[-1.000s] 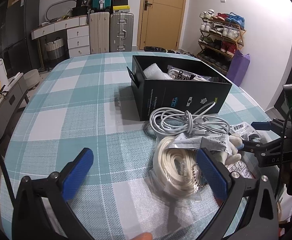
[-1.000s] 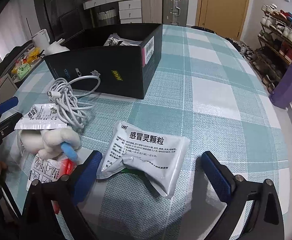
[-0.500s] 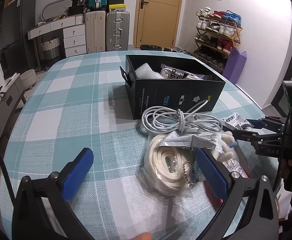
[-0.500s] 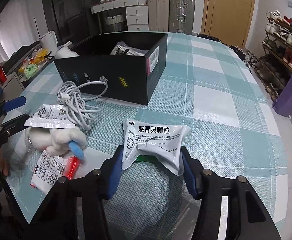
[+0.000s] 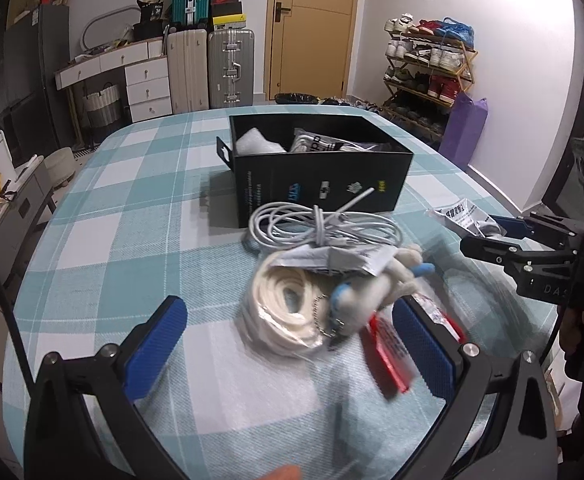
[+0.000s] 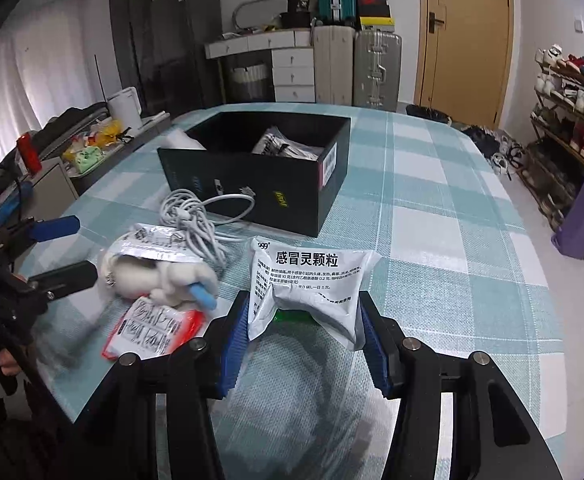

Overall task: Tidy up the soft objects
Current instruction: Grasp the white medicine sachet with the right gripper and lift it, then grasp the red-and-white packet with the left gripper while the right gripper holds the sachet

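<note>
Right gripper: its blue fingers are pinching the white medicine sachet by its near end; the sachet bulges up between them and its far end fans out toward the black box.
Medicine sachet: held clear of the checked bench, in front of the box's near corner; seen from the left wrist camera it sticks out past the right gripper's fingertips.
Left gripper: fingers spread wide, gripping nothing.
Pile between the left fingers: a bagged coil of cream rope lies closest, with a white plush toy and a red-and-white packet against the right-hand finger; these are blurred.
White cable: loosely coiled on the bench between the pile and the box wall.
Another flat packet: rests on top of the plush toy.
Black box: open, standing on the bench beyond the pile; bubble wrap and a printed bag lie inside.
</note>
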Action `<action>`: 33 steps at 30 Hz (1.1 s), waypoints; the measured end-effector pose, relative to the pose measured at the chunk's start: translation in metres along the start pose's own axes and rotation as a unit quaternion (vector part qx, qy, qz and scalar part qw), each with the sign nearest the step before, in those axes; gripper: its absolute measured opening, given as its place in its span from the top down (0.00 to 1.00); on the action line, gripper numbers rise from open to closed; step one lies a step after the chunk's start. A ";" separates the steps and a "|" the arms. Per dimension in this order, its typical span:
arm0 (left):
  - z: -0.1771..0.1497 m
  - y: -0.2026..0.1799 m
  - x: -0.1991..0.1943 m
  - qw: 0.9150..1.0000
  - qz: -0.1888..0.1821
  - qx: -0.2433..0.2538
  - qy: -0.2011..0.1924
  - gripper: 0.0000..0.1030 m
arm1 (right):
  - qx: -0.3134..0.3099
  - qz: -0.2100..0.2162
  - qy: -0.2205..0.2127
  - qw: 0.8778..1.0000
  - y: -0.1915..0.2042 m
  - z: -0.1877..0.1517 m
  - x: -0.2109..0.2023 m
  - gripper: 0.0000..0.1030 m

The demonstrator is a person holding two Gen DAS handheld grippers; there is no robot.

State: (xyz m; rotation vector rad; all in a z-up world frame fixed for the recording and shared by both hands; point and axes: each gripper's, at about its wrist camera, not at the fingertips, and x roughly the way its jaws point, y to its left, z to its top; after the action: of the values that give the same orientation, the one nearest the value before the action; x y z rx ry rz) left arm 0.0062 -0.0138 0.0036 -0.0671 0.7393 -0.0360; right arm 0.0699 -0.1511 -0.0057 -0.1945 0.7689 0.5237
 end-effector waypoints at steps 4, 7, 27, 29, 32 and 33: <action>-0.004 -0.012 -0.004 1.000 -0.020 0.005 0.002 0.00 | -0.001 0.000 -0.011 1.000 0.001 -0.005 -0.011 0.50; -0.007 -0.024 -0.008 0.999 -0.027 0.017 0.000 0.01 | 0.002 0.000 -0.016 1.000 0.000 -0.009 -0.018 0.50; -0.022 -0.079 -0.001 0.989 -0.090 0.110 0.031 0.27 | 0.009 0.007 -0.029 1.000 -0.002 -0.020 -0.032 0.50; -0.022 -0.084 0.001 0.987 -0.099 0.117 0.037 0.27 | 0.010 0.007 -0.028 1.000 -0.003 -0.021 -0.032 0.50; -0.022 -0.089 0.006 0.987 -0.095 0.119 0.042 0.27 | 0.012 0.007 -0.027 1.000 -0.004 -0.022 -0.031 0.50; -0.022 -0.089 0.008 0.987 -0.096 0.118 0.044 0.27 | 0.012 0.007 -0.027 1.000 -0.004 -0.022 -0.031 0.50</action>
State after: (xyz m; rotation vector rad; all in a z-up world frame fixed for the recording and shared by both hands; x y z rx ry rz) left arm -0.0034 -0.1041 -0.0110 0.0894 0.8100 -0.3110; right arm 0.0397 -0.1742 0.0003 -0.1522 0.7238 0.5297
